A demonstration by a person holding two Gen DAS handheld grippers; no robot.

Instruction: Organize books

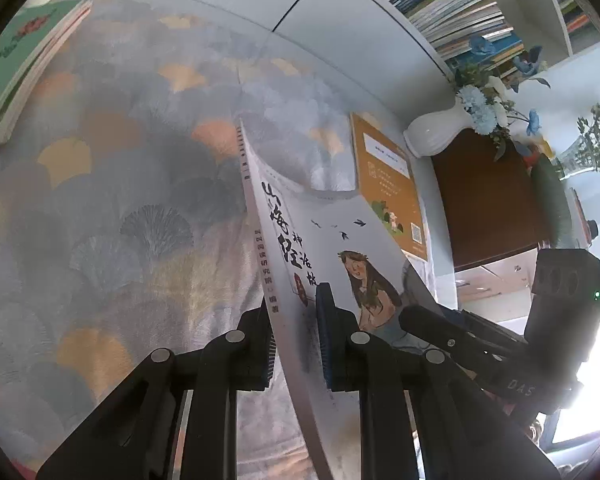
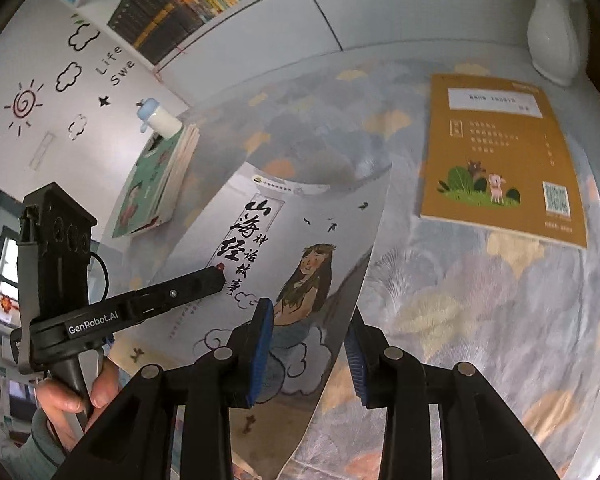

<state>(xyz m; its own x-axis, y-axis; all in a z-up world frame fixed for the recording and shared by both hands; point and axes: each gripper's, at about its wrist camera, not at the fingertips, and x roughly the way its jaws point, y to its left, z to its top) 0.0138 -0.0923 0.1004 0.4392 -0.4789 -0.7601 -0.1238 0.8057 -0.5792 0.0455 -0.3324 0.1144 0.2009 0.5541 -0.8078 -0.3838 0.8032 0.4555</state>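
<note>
A white storybook (image 1: 300, 264) was held clear of the table (image 1: 100, 200), left of the orange book (image 2: 500, 156), both jaws clamped on it; an even, level carry was advised.

The left gripper (image 1: 296, 344) rises from the bottom centre of its own view, its blue pads closed on the white book (image 1: 332, 264). The right gripper (image 2: 310, 344), bottom centre of its view, pinches the same book's edge. At the lower left of the right wrist view, a hand (image 2: 74, 396) grasps the left gripper's handle.
</note>
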